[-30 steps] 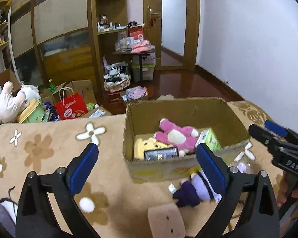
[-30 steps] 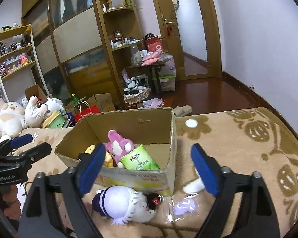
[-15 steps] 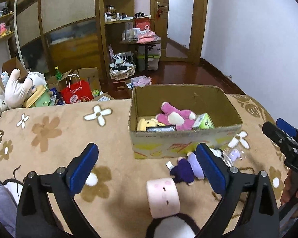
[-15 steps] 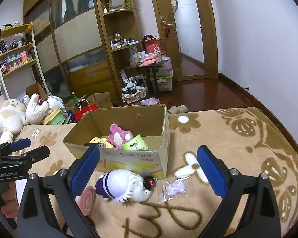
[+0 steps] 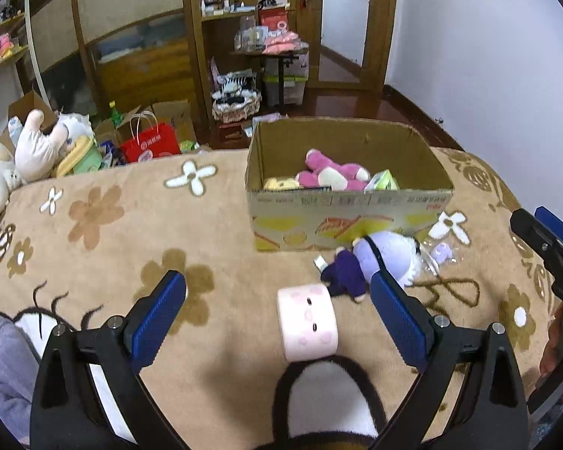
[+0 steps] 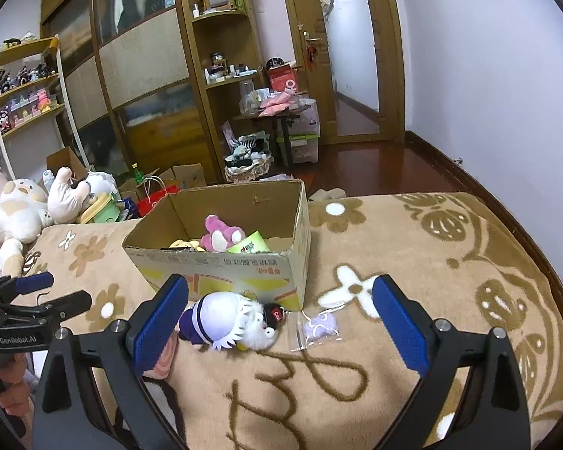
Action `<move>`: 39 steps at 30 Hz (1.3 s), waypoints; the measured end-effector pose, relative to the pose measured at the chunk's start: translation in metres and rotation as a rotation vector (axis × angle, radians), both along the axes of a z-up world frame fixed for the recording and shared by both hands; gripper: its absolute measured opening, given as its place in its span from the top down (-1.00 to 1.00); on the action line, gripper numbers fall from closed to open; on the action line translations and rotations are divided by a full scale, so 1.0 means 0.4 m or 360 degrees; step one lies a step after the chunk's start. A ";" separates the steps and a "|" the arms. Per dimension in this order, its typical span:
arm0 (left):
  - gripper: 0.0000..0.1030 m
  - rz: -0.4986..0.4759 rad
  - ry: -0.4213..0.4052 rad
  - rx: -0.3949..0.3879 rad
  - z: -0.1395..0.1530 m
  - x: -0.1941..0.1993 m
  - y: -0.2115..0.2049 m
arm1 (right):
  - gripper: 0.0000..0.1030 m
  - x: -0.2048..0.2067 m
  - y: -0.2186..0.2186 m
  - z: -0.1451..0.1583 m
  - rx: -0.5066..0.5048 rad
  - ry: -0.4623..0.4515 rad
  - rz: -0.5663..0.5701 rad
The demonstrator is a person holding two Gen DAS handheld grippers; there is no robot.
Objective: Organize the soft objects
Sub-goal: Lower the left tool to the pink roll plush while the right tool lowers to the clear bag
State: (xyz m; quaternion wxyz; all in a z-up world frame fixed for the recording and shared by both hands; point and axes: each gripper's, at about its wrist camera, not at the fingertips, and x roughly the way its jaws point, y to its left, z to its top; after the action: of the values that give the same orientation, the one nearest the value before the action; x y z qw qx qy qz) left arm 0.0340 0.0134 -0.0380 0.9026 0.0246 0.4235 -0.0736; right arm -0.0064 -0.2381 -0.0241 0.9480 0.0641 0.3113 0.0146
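Note:
A cardboard box (image 5: 347,221) (image 6: 221,273) stands on the tan flowered blanket (image 5: 131,247), holding a pink plush (image 5: 334,174) (image 6: 219,234), a yellow toy and a green packet (image 6: 249,243). In front of it lies a purple-and-white plush doll (image 5: 379,258) (image 6: 225,320). A pink cylinder plush (image 5: 307,322) lies nearer, between the fingers of my left gripper (image 5: 277,317), which is open and apart from it. My right gripper (image 6: 279,320) is open above the doll, nothing in it. A small purple toy in a clear bag (image 6: 319,328) lies right of the doll.
Large plush toys (image 6: 22,210) and a red bag (image 5: 150,144) crowd the far left. Shelves and a doorway stand behind. A white pillow shape with a dark outline (image 5: 326,401) lies just under the left gripper. The blanket's edge curves down at the right.
Both grippers have drawn back from the box, which now looks farther off. The pink cylinder and the white pillow shape have come into the left wrist view. The right jaws opened a little wider.

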 end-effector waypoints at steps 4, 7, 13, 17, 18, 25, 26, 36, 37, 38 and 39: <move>-0.90 0.0015 0.0058 -0.0017 -0.018 0.001 0.006 | -0.99 0.000 -0.001 -0.009 -0.0004 0.0022 -0.0003; -0.90 0.0019 0.0078 -0.0013 -0.027 0.005 0.007 | -0.99 0.007 -0.003 -0.018 -0.0010 0.0042 -0.0011; -0.90 0.0017 0.0147 -0.0021 -0.055 0.026 -0.002 | -0.99 0.031 -0.015 -0.045 0.0003 0.0097 -0.0051; -0.90 0.0018 0.0203 -0.0040 -0.078 0.045 -0.007 | -0.99 0.054 -0.028 -0.069 0.0023 0.0142 -0.0081; -0.90 0.0018 0.0220 -0.0041 -0.085 0.050 -0.009 | -0.99 0.060 -0.031 -0.075 0.0027 0.0155 -0.0088; -0.90 0.0007 0.0289 -0.0020 -0.123 0.073 -0.028 | -0.99 0.105 -0.051 -0.120 0.0053 0.0228 -0.0136; -0.90 0.0005 0.0301 -0.0020 -0.128 0.076 -0.031 | -0.99 0.111 -0.053 -0.127 0.0047 0.0238 -0.0144; -0.90 -0.0022 0.0405 0.0010 -0.182 0.105 -0.056 | -0.99 0.160 -0.081 -0.183 0.0079 0.0329 -0.0205; -0.90 -0.0024 0.0424 0.0017 -0.191 0.109 -0.060 | -0.99 0.166 -0.084 -0.192 0.0078 0.0344 -0.0210; -0.90 -0.0026 0.0437 0.0023 -0.197 0.111 -0.062 | -0.99 0.171 -0.086 -0.201 0.0076 0.0360 -0.0215; -0.90 -0.0027 0.0454 0.0032 -0.204 0.114 -0.064 | -0.99 0.176 -0.088 -0.210 0.0073 0.0374 -0.0220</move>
State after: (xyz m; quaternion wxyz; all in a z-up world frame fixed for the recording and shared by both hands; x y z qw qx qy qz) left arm 0.0796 -0.0123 -0.1197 0.8323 0.0264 0.5480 -0.0797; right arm 0.0638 -0.2732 -0.1082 0.9021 0.1084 0.4146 -0.0512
